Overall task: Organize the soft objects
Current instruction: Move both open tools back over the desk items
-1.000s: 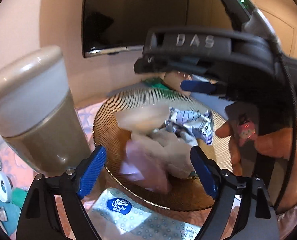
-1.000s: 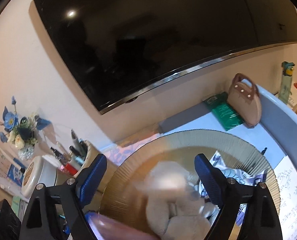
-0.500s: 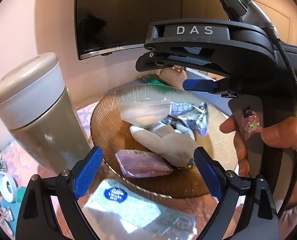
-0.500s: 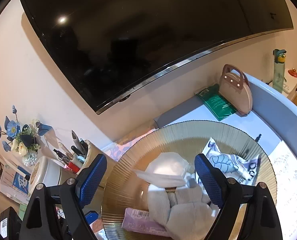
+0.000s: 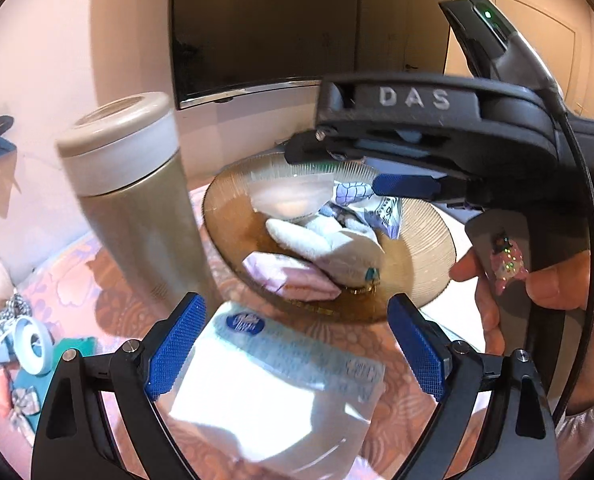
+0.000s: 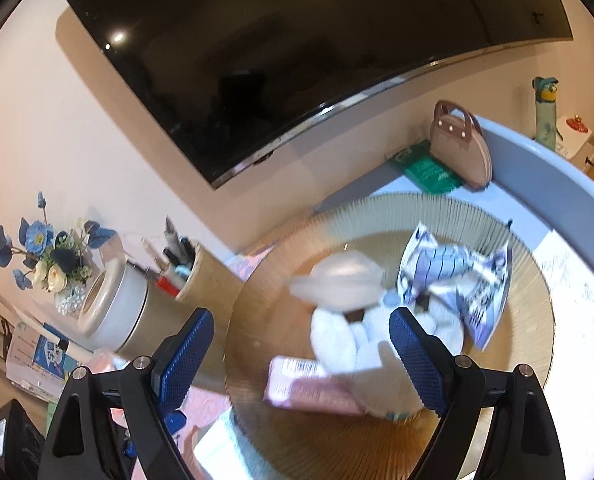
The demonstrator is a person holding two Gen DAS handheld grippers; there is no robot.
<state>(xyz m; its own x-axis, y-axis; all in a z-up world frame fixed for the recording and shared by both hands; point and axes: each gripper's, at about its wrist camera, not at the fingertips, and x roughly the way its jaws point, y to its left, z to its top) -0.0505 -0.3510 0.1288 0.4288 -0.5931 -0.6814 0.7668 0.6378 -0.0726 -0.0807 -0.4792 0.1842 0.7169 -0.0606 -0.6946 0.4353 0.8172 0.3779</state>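
Pink patterned tabletop bearing amber glass bowl of soft items; tissue pack between open left claw; right claw open, empty.

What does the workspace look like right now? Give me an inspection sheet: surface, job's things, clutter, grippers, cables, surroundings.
Surface: pink patterned tablecloth.
Job's things: amber ribbed glass plate holds a white plush toy, a pink tissue pack, a translucent pouch and a purple-white wrapper; a Vinda tissue pack lies on the cloth in front of the plate.
Clutter: beige tumbler, tape roll, pen holder.
Grippers: left gripper open over the Vinda pack; right gripper open above the plate.
Cables: black cable on the right gripper.
Surroundings: wall TV, blue flowers, brown handbag.
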